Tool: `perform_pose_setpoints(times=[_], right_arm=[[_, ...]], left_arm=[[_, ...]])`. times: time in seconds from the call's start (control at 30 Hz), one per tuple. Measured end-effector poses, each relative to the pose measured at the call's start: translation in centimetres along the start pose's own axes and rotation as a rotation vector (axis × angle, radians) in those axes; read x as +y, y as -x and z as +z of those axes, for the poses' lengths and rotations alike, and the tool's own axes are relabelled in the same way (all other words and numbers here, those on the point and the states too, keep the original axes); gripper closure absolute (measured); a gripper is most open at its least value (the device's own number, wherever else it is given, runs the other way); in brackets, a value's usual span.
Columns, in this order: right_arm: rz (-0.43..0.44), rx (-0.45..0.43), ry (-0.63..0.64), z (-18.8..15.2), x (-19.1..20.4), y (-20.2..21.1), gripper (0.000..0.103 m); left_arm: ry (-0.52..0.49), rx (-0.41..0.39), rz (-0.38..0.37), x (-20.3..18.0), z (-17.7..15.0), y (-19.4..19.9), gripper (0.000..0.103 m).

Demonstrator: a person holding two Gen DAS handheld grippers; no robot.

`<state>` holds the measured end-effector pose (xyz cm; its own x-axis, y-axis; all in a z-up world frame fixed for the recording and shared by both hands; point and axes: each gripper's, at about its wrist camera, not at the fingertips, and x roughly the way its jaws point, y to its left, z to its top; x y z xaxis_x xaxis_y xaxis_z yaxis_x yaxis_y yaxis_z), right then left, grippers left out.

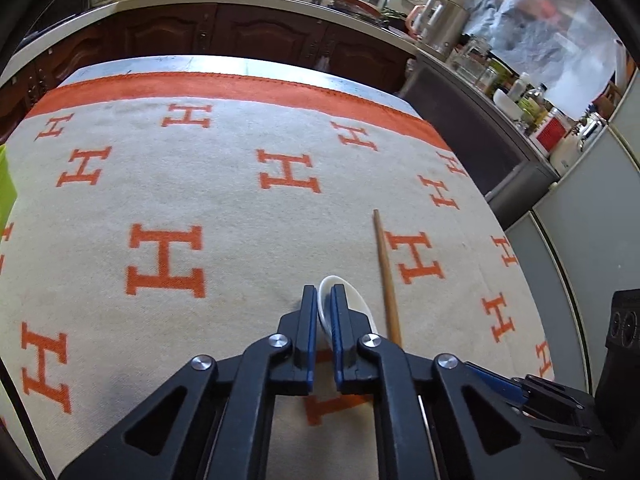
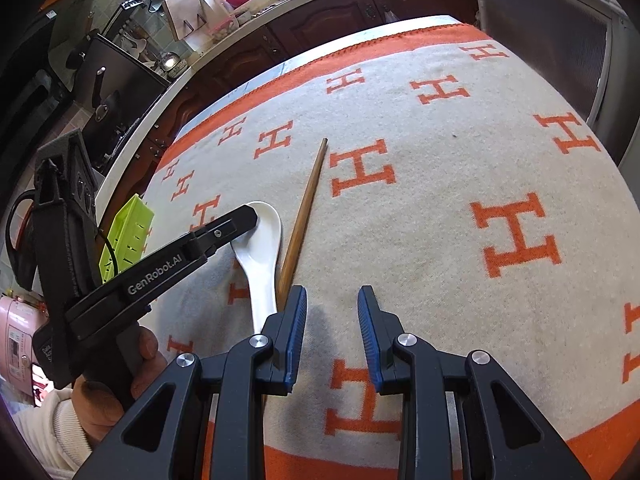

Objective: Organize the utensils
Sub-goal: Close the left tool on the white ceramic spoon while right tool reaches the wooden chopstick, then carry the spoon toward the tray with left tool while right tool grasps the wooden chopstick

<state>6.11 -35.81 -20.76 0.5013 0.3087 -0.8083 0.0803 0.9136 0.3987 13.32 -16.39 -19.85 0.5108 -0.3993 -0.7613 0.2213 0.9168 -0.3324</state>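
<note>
- Looking along the left gripper (image 1: 323,294), its blue-padded jaws are clenched on the rim of a white ceramic spoon (image 1: 352,304): one finger sits outside the bowl, the other inside it.
- Beside the spoon, just to its right in the left wrist view, a pair of wooden chopsticks (image 1: 385,268) lies flat on the cream blanket with orange H letters (image 1: 224,208) that covers the table.
- A sliver of a lime-green basket (image 1: 5,188) shows at the left edge of this view; its inside is out of sight.
- From the right wrist view, the right gripper (image 2: 332,300) hovers over the blanket with its jaws parted and nothing between them; its left finger stands just by the near end of the chopsticks (image 2: 306,204).
- The left gripper (image 2: 250,218) reaches in from the left, held by a hand (image 2: 120,380) in a pale sleeve, its tip on the bowl of the spoon (image 2: 260,252).
- The lime-green slotted basket (image 2: 130,236) stands on the blanket behind that gripper, well apart from the spoon; whether anything lies in it cannot be told.
</note>
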Motion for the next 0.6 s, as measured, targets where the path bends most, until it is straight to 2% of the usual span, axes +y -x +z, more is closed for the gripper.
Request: perform_pose_setpoints(times=[0.3,0.6], right_arm=[[-0.003,0.015,0.005,-0.1,0.4,0.2,0.075],[-0.026,0.026,0.083,0.2,3.3,-0.5,0.075]], left_arm=[[0.038,0.001,-0.054,1.7,0.3,2.3,0.101],[0.068,-0.076,-0.063,4.8,0.8,8.7,0.101]])
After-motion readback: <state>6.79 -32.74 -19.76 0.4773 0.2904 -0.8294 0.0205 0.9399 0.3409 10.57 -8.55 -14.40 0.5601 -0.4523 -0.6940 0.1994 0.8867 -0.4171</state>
